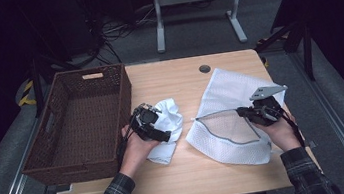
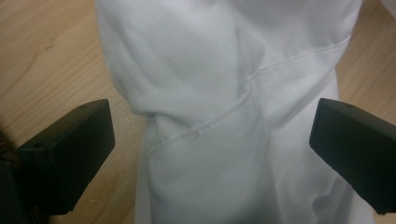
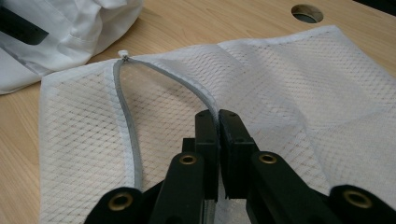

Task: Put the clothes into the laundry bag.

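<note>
A crumpled white garment lies on the wooden table beside the basket. My left gripper hangs over it, open; in the left gripper view its two black fingers stand wide apart on either side of a seamed fold of the garment, not pressing on it. A white mesh laundry bag lies to the right with its grey zipper mouth gaping. My right gripper is shut on the upper zipper edge of the bag, holding that edge lifted.
A brown wicker basket stands at the table's left, close to my left hand. A round cable hole is in the table near its far edge. A metal frame and cables are on the floor beyond.
</note>
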`<state>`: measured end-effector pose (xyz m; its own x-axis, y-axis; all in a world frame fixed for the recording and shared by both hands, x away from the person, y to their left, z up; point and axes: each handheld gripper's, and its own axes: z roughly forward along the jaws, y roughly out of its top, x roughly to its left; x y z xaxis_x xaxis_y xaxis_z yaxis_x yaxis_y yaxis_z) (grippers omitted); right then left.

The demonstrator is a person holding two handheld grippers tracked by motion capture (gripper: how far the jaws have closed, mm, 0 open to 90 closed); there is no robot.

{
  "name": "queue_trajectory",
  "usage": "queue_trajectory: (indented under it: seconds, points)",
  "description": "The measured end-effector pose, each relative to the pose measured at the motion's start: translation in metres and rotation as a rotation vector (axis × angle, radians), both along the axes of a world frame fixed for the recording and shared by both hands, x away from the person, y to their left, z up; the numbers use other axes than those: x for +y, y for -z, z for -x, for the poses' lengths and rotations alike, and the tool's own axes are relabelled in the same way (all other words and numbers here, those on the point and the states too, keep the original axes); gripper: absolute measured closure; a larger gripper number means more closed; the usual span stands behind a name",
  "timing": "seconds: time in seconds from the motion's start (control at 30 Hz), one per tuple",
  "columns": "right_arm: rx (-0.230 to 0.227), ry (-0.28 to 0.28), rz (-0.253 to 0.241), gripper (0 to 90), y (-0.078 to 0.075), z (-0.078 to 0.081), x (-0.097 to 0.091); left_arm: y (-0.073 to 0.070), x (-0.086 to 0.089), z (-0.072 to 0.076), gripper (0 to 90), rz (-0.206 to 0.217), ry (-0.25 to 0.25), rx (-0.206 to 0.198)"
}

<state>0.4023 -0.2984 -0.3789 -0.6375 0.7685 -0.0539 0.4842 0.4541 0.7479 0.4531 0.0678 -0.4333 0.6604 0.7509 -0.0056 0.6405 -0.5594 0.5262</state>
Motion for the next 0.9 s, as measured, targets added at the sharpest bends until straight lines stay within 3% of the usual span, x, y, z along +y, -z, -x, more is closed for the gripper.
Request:
queue_trajectory:
  seconds: [0.2,0.53,0.67,0.9]
  points:
    - [0.003,-0.005,0.003,87.2,0.002,0.001,0.0,0.014,-0.001,-0.007,1.4,-0.029,-0.005,0.058]
    - [0.008,-0.01,0.004,87.2,0.003,0.0,-0.001,0.02,0.002,-0.007,7.6,0.025,0.026,0.1]
    - [0.007,-0.008,0.005,87.2,0.003,0.001,-0.002,0.018,0.001,-0.005,12.1,0.031,0.039,0.099]
    - [0.008,-0.006,0.004,87.2,0.003,0.001,-0.003,0.015,0.001,0.0,31.2,0.053,0.077,0.097]
